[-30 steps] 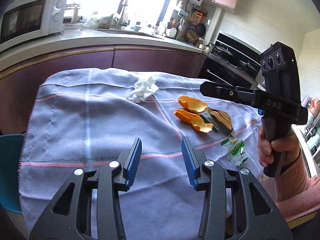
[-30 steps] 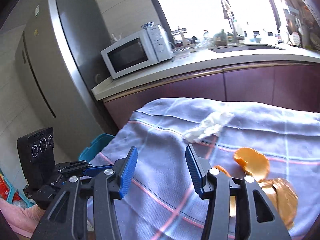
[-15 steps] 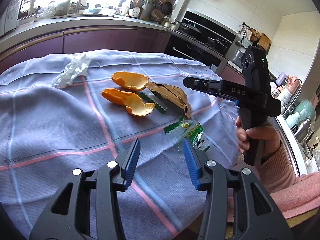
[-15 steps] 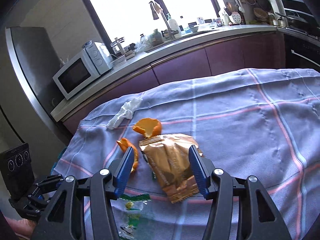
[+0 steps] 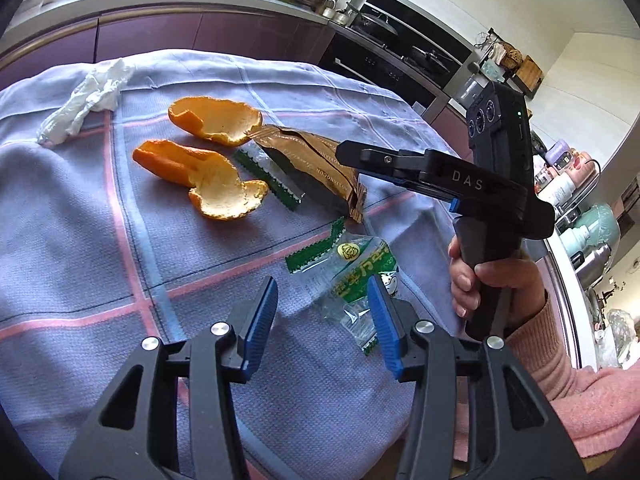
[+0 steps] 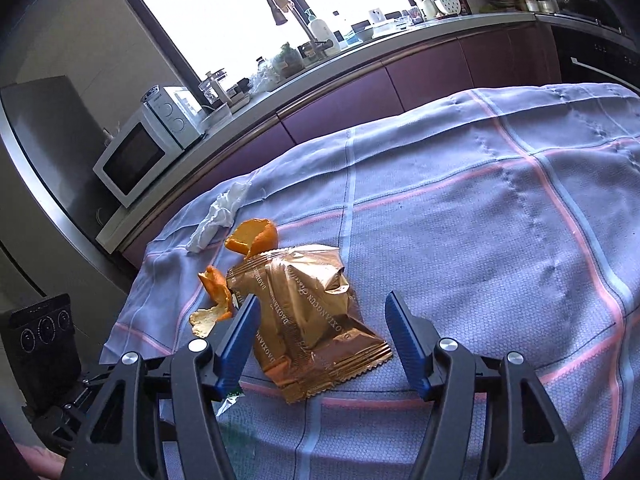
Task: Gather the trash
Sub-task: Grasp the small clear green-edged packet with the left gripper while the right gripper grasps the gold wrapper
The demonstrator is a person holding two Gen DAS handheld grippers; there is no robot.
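Observation:
On the lilac checked tablecloth lie a gold snack wrapper, two orange peels, a clear green-printed wrapper, a green strip and a crumpled white tissue. My left gripper is open and empty, low over the cloth, with the clear wrapper at its right fingertip. My right gripper is open and empty, its jaws either side of the gold wrapper's near end. It also shows in the left wrist view, above the gold wrapper.
A kitchen counter with purple cabinets runs behind the table, with a microwave, tap and sink clutter. An oven and hob stand at the right. The table's edge is near my right hand.
Both grippers have swung toward the trash and come closer. The right gripper moved down over the gold wrapper. The left view shifted right toward the clear wrapper. Both stay open.

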